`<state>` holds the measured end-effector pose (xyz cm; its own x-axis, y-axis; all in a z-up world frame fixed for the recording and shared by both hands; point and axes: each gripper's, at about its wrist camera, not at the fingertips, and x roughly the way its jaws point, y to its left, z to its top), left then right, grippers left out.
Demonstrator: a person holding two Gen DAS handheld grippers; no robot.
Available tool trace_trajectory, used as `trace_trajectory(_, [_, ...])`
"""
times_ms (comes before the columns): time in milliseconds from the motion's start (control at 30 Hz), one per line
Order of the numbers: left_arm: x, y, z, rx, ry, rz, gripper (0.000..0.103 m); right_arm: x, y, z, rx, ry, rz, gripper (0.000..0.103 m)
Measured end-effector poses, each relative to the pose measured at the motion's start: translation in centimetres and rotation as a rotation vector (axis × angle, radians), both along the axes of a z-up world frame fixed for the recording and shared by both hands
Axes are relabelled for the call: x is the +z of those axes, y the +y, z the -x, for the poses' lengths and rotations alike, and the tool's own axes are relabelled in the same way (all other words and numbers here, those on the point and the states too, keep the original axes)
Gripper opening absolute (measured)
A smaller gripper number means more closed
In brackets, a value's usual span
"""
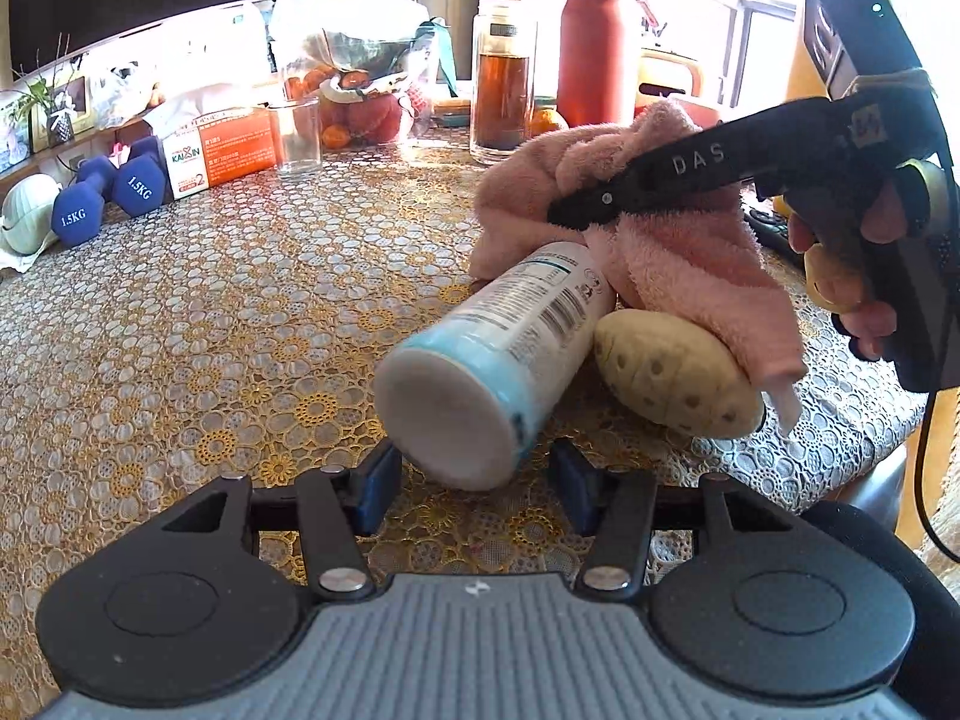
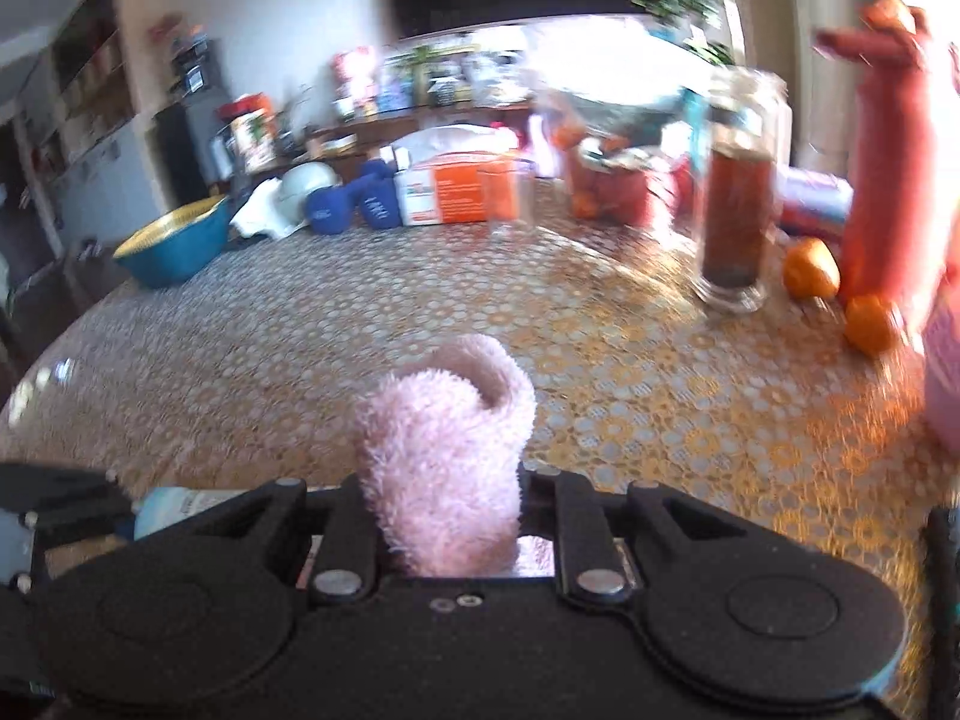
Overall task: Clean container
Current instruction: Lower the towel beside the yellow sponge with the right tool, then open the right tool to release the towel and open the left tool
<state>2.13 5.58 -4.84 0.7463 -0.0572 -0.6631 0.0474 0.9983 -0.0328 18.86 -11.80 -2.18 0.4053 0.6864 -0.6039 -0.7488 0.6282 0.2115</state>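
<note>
A white container with a light-blue label (image 1: 498, 348) points its flat base at the left wrist camera. It sits between the blue pads of my left gripper (image 1: 474, 480), which looks shut on its base end. My right gripper (image 1: 570, 213), held in a hand, is shut on a pink fluffy towel (image 1: 678, 252) draped over the container's far end. In the right wrist view the towel (image 2: 444, 450) bulges up between the fingers of the right gripper (image 2: 444, 480). The container (image 2: 174, 507) shows only as a sliver at lower left. This view is blurred.
A beige spotted lump (image 1: 678, 372) lies right of the container on the lace-covered table (image 1: 210, 330). Behind stand a jar of dark tea (image 1: 501, 84), a red flask (image 1: 597, 42), an empty glass (image 1: 297, 135), an orange box (image 1: 222, 150), blue dumbbells (image 1: 108, 192), oranges (image 2: 810, 270) and a blue bowl (image 2: 174, 246).
</note>
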Motion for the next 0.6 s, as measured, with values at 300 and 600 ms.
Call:
trace_trajectory(300, [0.2,0.2,0.2,0.018,0.011,0.013,0.054,-0.8,-2.6,-1.9,-0.188,0.069,-0.026,0.019])
trace_trajectory(600, [0.4,0.4,0.6,0.036,0.016,0.02,0.057,-1.7,-5.3,-1.8,-0.272,0.065,0.023,0.043])
